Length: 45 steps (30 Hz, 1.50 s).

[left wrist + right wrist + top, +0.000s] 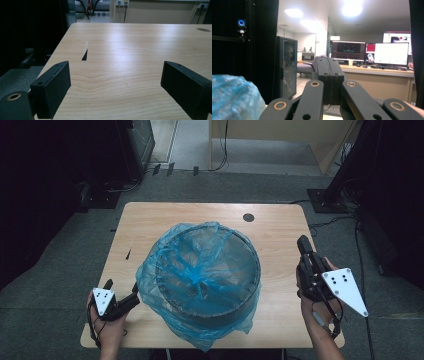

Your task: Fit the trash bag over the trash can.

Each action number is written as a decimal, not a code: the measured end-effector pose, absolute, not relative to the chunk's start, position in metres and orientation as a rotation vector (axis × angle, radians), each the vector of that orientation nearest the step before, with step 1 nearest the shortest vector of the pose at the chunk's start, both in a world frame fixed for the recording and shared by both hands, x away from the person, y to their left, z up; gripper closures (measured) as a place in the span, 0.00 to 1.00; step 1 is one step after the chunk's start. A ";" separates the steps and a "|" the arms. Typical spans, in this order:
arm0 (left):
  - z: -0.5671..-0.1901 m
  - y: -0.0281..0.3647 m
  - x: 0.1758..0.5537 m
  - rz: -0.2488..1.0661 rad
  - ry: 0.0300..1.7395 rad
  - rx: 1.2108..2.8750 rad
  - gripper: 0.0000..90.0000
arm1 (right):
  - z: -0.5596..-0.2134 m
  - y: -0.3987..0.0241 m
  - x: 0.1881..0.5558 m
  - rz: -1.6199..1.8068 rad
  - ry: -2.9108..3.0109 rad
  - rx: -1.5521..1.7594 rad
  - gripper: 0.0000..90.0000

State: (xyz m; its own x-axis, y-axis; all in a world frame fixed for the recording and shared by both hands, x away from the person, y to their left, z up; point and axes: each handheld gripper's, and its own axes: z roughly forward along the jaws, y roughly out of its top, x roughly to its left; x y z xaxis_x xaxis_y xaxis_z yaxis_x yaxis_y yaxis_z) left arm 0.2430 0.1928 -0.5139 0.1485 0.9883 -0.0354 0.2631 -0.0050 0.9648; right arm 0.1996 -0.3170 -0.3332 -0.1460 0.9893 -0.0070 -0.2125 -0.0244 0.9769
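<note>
One wooden worktop (pixel 280 227) carries one round dark bin (pixel 207 280) at its middle, lined with one blue plastic bag (pixel 150 277) whose edge is folded down over the rim and spreads onto the wood at the near side. Two claws flank it. The right claw (pixel 303 244) is held by a hand (pixel 320 320) over the right edge, well apart from the bin, its jaws pressed together with nothing between them. The left claw (pixel 121 287) sits at the near left corner just beside the bag's skirt, jaws spread wide over bare wood. One dark round hole (pixel 248 217) lies near the far edge, and one small dark wedge mark (pixel 85 55) toward the left edge.
</note>
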 end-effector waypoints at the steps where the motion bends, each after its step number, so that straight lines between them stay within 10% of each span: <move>1: -0.514 0.193 0.243 0.946 1.289 1.457 0.11 | -0.336 -0.318 0.200 1.413 1.148 0.986 1.00; 7: -0.514 0.193 0.243 0.948 1.289 1.458 0.11 | -0.352 -0.327 0.200 1.401 1.155 1.030 0.99; 15: -0.514 0.193 0.243 0.949 1.289 1.457 0.11 | -0.377 -0.335 0.204 1.394 1.195 1.006 0.44; 21: -0.514 0.193 0.243 0.949 1.289 1.457 0.11 | -0.395 -0.344 0.205 1.338 1.171 1.034 0.21; 32: -0.514 0.192 0.243 0.951 1.289 1.460 0.11 | -0.421 -0.364 0.206 1.306 1.200 1.144 0.00; 45: -0.514 0.192 0.242 0.952 1.287 1.459 0.11 | -0.452 -0.378 0.203 1.271 1.186 1.177 0.00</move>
State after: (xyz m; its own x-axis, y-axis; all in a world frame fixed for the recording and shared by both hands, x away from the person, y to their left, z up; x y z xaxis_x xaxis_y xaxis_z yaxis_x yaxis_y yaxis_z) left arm 0.2424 0.1921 -0.5139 0.1478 0.9886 -0.0295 0.2606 -0.0102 0.9654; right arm 0.2029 -0.3783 -0.4521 -0.0314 0.9993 0.0225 -0.0460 -0.0239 0.9987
